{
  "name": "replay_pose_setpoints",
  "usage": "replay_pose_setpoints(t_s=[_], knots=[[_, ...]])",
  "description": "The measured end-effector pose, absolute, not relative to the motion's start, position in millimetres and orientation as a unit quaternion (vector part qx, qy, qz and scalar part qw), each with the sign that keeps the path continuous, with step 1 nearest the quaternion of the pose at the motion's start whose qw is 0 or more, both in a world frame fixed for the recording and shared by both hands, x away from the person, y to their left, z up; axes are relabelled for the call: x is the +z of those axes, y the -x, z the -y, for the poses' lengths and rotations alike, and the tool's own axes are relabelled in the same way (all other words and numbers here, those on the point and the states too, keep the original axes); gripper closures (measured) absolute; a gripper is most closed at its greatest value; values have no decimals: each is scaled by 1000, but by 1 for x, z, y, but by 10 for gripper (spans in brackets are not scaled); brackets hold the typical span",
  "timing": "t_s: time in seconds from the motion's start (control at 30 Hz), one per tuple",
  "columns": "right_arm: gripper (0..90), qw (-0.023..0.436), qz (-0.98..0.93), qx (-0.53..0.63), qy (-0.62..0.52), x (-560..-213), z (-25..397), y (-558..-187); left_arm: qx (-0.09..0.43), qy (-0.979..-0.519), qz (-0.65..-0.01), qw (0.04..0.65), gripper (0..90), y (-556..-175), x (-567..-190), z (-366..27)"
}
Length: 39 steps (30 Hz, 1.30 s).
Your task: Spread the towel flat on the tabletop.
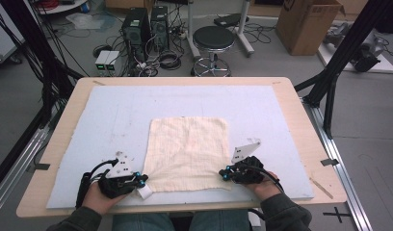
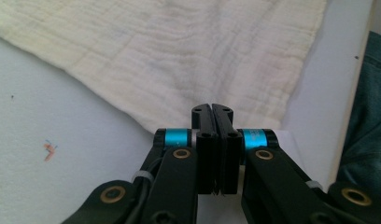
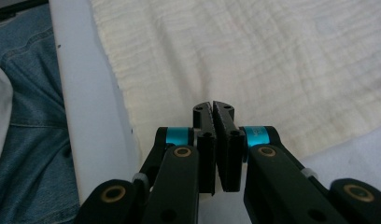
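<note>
I have the cloth (image 1: 189, 153) lying flat and spread out on the pale blue mat (image 1: 112, 115), a little right of the mat's middle and closer to the near edge than the far one. It is a cream, crinkled square with faint grid lines, and its near edge runs just inside the mat's near edge.

My left gripper (image 1: 137, 180) sits at the cloth's near left corner. In the left gripper view (image 2: 211, 108) the two black jaws are pressed together with no gap between them, their tips right at the cloth's (image 2: 179, 56) near edge. I cannot tell whether any fabric is pinched between them; the cloth shows no lift or pucker there. In the high view a small white piece (image 1: 145, 192) lies on the mat just beside this gripper; I cannot tell what it is.

My right gripper (image 1: 226, 173) is at the near right corner, tips pointing left onto the cloth. In the right gripper view (image 3: 213, 106) its jaws are also closed against each other, meeting at the tips, and they lie over the cloth (image 3: 254, 60) just in from its edge. Again I cannot tell if fabric is caught between them.

The mat rests on a wooden table (image 1: 300, 120). My jeans (image 3: 30, 93) show past the mat's near edge in both gripper views.
</note>
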State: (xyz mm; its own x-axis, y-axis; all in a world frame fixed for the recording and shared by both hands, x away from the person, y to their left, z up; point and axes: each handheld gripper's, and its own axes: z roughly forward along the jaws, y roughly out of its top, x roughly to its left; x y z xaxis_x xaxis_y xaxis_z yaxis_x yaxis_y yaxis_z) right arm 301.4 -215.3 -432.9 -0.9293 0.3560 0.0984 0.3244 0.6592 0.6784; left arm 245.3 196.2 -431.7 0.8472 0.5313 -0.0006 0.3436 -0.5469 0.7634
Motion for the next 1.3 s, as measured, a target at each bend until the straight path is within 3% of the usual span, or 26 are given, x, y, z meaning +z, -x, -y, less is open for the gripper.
replay_pose_setpoints(t_s=[0.17,0.23,0.4,0.77,0.93,1.3], knots=[[868,11,-911,370,-182,-433,216,-299,109,-873,-246,407,880,-238,-431,-197],[818,8,-907,379,-183,-432,217,-299,108,-871,-247,411,868,-238,-431,-197],[731,12,-894,402,-196,-429,222,-302,113,-859,-255,429,665,-241,-431,-199],[541,15,-870,439,-222,-428,229,-313,126,-839,-281,449,507,-251,-431,-202],[435,35,-860,449,-240,-427,230,-316,120,-835,-284,456,497,-256,-431,-204],[358,46,-851,454,-260,-426,235,-320,128,-826,-297,462,460,-262,-431,-208]])
